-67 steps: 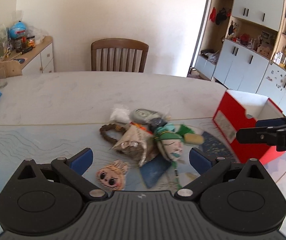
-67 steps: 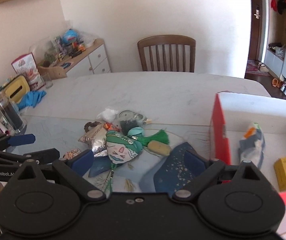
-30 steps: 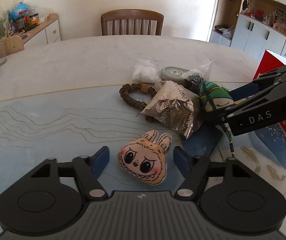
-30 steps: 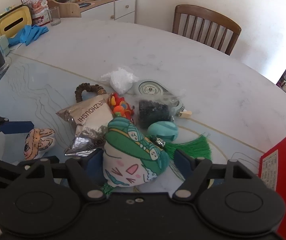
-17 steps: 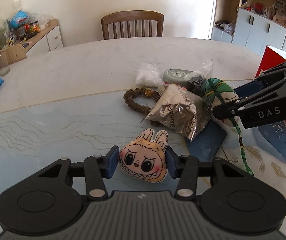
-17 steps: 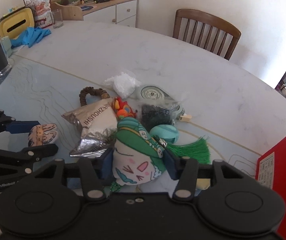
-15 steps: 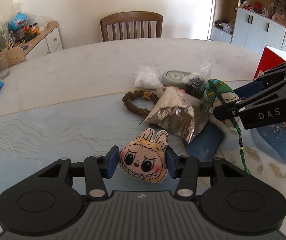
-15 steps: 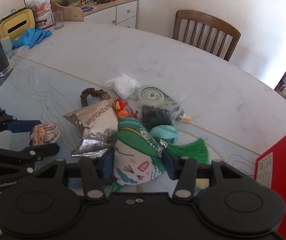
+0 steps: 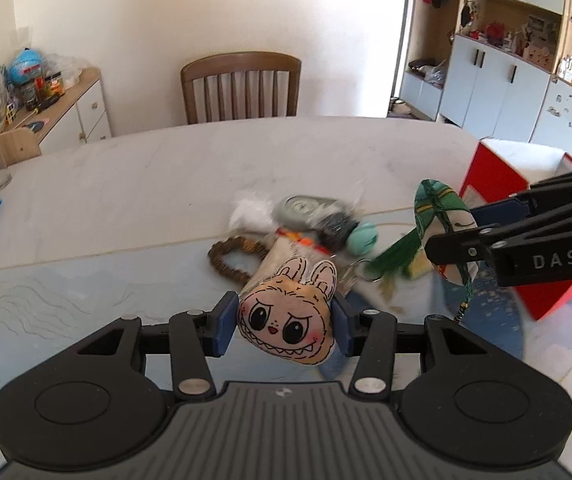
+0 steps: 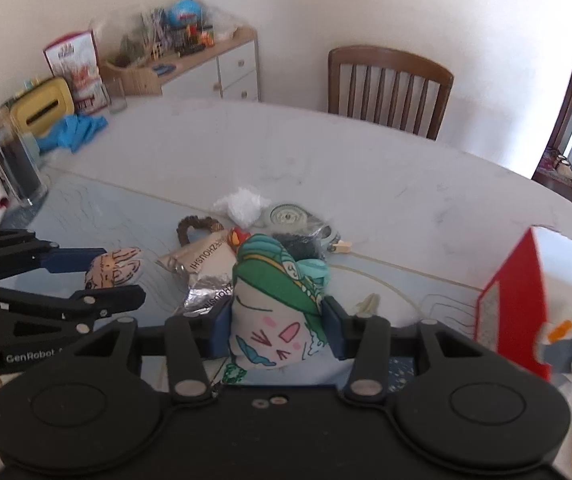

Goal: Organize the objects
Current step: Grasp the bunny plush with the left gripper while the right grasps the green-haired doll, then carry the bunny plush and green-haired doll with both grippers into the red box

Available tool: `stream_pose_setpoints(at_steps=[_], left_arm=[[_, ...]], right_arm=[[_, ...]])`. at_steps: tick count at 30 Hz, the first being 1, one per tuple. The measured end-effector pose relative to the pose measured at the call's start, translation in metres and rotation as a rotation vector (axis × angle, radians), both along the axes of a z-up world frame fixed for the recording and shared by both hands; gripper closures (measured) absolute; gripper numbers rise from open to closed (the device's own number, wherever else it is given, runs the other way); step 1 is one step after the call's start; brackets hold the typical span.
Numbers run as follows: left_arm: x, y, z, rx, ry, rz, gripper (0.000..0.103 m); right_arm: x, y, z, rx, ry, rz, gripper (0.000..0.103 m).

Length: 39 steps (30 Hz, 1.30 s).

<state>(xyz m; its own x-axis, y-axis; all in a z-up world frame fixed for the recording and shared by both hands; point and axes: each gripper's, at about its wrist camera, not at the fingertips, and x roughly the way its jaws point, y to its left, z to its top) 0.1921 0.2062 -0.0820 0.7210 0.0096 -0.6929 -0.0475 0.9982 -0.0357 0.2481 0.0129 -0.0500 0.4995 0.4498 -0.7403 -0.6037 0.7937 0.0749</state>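
The counter (image 9: 133, 184) is filling both views, a pale marble top with a blue patterned mat on its near part. A wooden chair (image 9: 241, 87) is standing at its far edge, at 12 o'clock in the left wrist view. A red box (image 9: 498, 184) with a white inside is sitting on the counter at 3 o'clock in that view, open at the top.

A heap of small things is lying mid-counter: a silver foil packet (image 10: 209, 268), a brown bead bracelet (image 9: 233, 258), a round tin (image 9: 306, 208) and a white crumpled bag (image 9: 250, 214).

The right hand-held gripper (image 10: 277, 330) is clamping a green-capped plush face (image 10: 273, 304) between its blue pads, up off the counter at 6 o'clock in its own view; from the left wrist it is showing at 3 o'clock, just in front of the red box, with its green cord dangling.

The left hand-held gripper (image 9: 283, 320) is squeezing a tan bunny plush (image 9: 286, 316) with big eyes and jagged teeth, lifted above the mat at 6 o'clock in its own view
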Motion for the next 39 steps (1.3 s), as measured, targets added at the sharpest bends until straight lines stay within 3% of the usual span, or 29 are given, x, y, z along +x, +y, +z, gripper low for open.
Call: stream_pose_setpoints(at_steps=[13,25,39], left_arm=[[-0.004,-0.044,0.052,-0.042,-0.012,-0.090,0.055],[0.018,-0.121,0.085,0.001,-0.088,-0.202,0.055],[0.073,-0.214,0.086,0.067,-0.080,-0.302,0.055]], right_arm=[[-0.025,-0.080,0.060,0.142,-0.010,-0.067,0.058],[-0.037,-0.152,0.088,0.125,-0.062,-0.169,0.058],[0.003,-0.255,0.094,0.066,-0.133,-0.359,0.057]])
